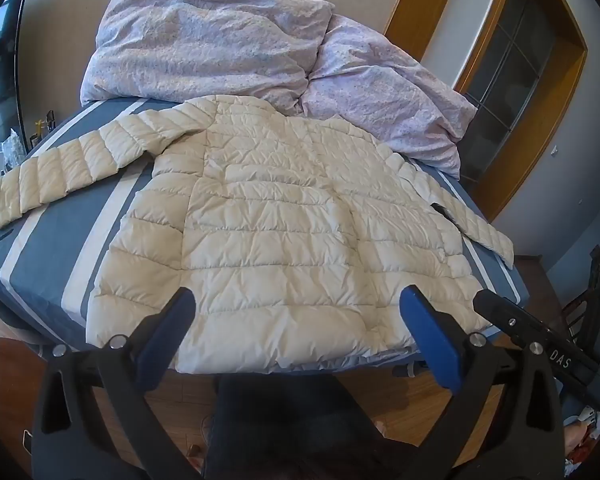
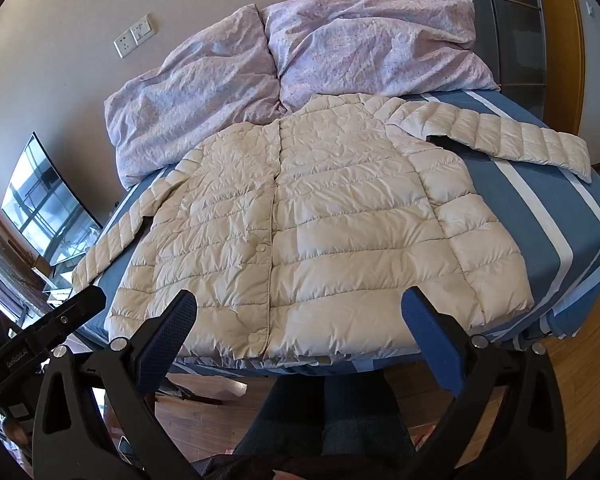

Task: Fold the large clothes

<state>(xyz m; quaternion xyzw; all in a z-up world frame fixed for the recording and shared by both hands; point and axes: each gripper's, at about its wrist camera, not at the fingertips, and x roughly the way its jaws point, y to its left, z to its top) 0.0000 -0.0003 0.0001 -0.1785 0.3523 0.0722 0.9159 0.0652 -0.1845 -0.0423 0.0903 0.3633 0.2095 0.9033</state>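
Left gripper (image 1: 296,312) is hovering with jaws spread wide, nothing between them, pointing down over the near hem of the cream puffer jacket (image 1: 284,220), which is lying flat and buttoned on the striped bed (image 1: 52,240). Far left of this gripper the left sleeve (image 1: 56,176) is stretching out toward the bed edge; ahead and beyond the collar a lilac duvet (image 1: 220,44) is bunching up. Right gripper (image 2: 298,312) is likewise gaping and empty, hanging just short of the hem near the snap placket (image 2: 272,220), with the right sleeve (image 2: 512,140) reaching off to its right.

Risks, judging from here: slick puffy shell is likely slipping out of a shallow pinch (quilting compresses, pads catch only the top layer), so the front panel may be lifting alone. Hem is overhanging the near bed edge, so a careless tug could be dragging the jacket to the floor. Sleeves near the edges may be dangling off mid-fold, and the duvet is crowding the collar
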